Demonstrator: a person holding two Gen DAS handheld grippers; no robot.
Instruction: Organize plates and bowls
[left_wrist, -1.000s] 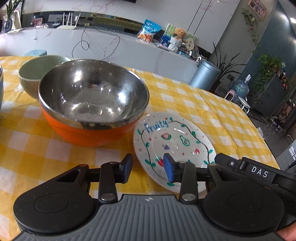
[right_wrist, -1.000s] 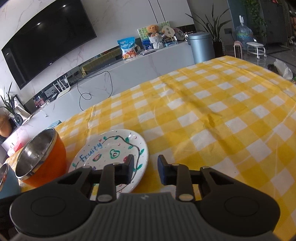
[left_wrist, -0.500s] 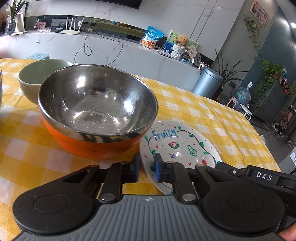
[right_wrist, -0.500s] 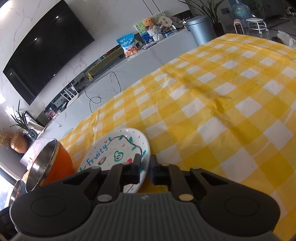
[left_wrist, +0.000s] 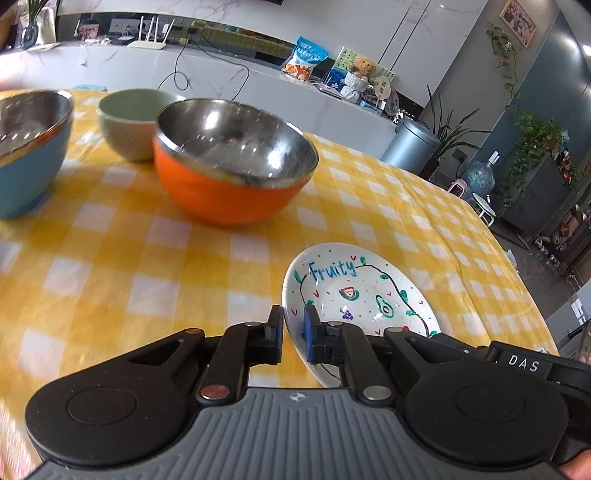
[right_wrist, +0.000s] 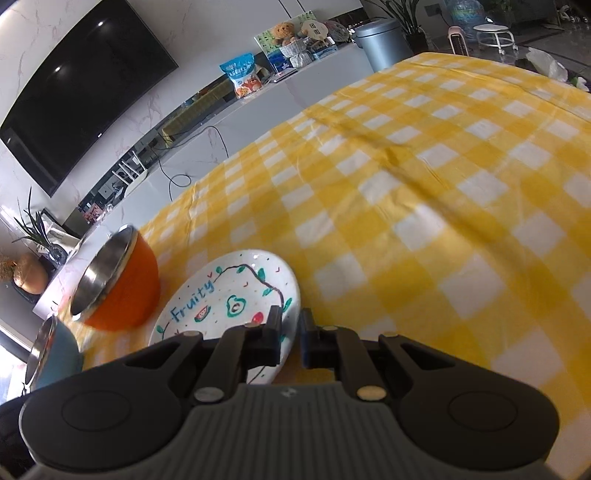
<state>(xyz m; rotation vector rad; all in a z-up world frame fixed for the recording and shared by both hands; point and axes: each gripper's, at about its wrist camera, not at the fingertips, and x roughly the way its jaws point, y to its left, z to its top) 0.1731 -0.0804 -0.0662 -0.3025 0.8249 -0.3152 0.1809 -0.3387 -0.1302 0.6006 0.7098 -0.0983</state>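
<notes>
Yellow-and-white checked cloth covers the table (left_wrist: 155, 266) in the left wrist view. On it sits a white plate (left_wrist: 354, 291) painted with "Fruity", small fruits and a leafy vine, at the lower right. The left gripper (left_wrist: 293, 334) has just been closing, and its 2 fingers now pinch the plate's near-left rim, 1 pad inside and 1 outside. Farther back stand 3 bowls: an orange bowl (left_wrist: 229, 166) with a steel lining nearest the plate yet apart from it, a pale green bowl (left_wrist: 129, 118) just behind it, and a blue bowl (left_wrist: 29, 147) with a steel lining at the left edge. At the lower right the black body of the other gripper, marked "DAS", shows beside the plate.

From the right wrist view, the same plate (right_wrist: 225, 299) lies at the lower left of the table (right_wrist: 424, 206). The right gripper (right_wrist: 290, 334) has also just been closing and is clamped narrowly on the plate's near-right rim. Whether the plate is lifted off the cloth is hard to judge here. The orange bowl (right_wrist: 118, 280) sits just beyond the plate, and the blue bowl (right_wrist: 51, 354) shows at the left edge.
</notes>
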